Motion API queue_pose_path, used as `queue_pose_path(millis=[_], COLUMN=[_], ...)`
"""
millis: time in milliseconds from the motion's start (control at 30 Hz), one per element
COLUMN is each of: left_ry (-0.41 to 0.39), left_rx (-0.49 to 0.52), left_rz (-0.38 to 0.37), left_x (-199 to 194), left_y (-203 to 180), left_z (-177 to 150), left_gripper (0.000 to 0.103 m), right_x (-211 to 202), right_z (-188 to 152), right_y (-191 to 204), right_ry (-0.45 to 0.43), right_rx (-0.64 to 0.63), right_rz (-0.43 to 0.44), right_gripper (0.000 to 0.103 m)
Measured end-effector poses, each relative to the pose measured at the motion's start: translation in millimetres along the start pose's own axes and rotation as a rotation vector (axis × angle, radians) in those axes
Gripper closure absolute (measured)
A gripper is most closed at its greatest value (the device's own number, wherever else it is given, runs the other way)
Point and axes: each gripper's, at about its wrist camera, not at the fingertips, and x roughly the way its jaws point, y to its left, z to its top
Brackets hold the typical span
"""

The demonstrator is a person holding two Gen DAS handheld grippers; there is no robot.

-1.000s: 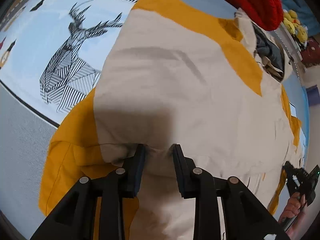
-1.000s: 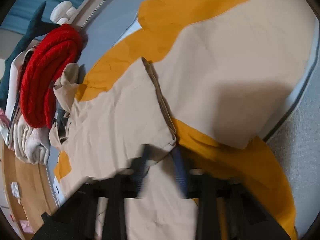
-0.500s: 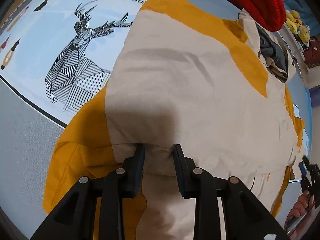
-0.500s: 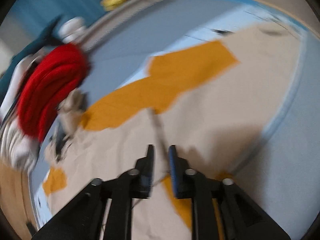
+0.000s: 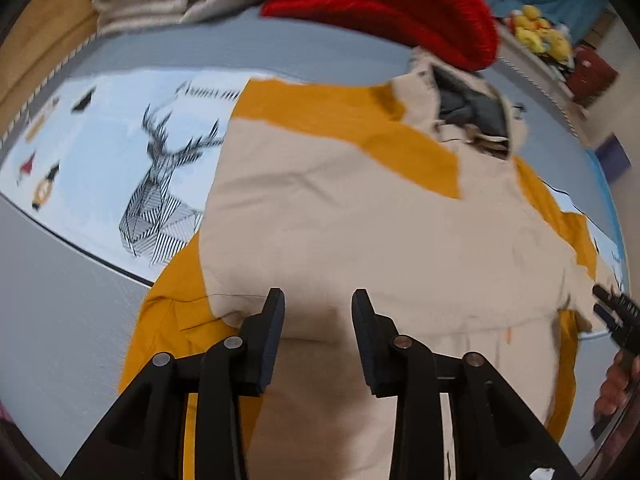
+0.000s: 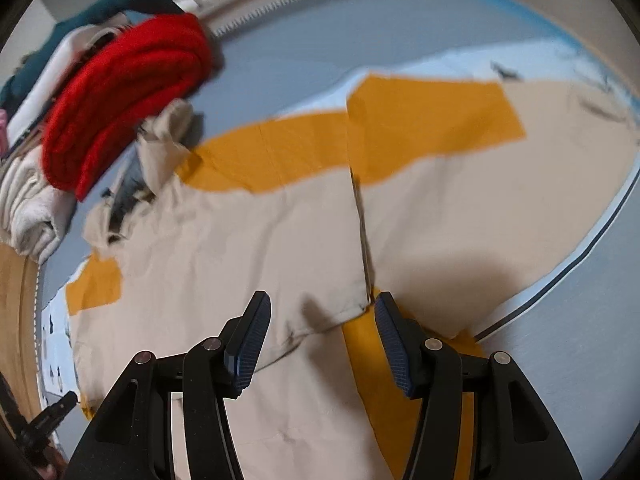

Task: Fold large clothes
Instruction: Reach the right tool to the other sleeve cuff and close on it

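Patience pays on this step, we judge: with both claws parted and holding nothing, we should settle each pair of fingers squarely over a hem before closing, so the next fold lifts evenly. The left claw (image 5: pixel 318 312) hovers over the near edge of the jacket (image 5: pixel 360 216); the right claw (image 6: pixel 320 316) straddles the corner of its folded flap. The jacket lies spread on the bed (image 5: pixel 60 288), beige panels with mustard bands, partly folded, its collar end beside a red knit (image 6: pixel 120 92).
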Motion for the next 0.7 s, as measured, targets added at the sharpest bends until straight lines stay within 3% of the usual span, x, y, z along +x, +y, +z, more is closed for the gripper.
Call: queue_pose_path(millis=[367,500,633,700], left_ry=[-0.068,-0.072,-0.067,-0.071], left_rx=[0.073,0.093,0.115,0.129], left_rz=[-0.051,-0.060,-0.079,-0.081], left_x=[-39,-41,-41,-40], left_y=[-40,-52,-64,-69], left_z=[-46,-61,-70,-71], left_gripper=[0.069,0.069,0.069,0.069], right_x=[-109,-134,-137,-133], right_z=[-14,-15,-11,-6], right_y=[19,-16,-66,-94], right_ry=[-0.291,-0.355,-0.339,-0.320], right_rx=[-0.200,-0.165,-0.085,-0.048], right_rz=[0.023,0.015,-0.016,-0.079], right_gripper=[0.048,0.048,0.048,0.048])
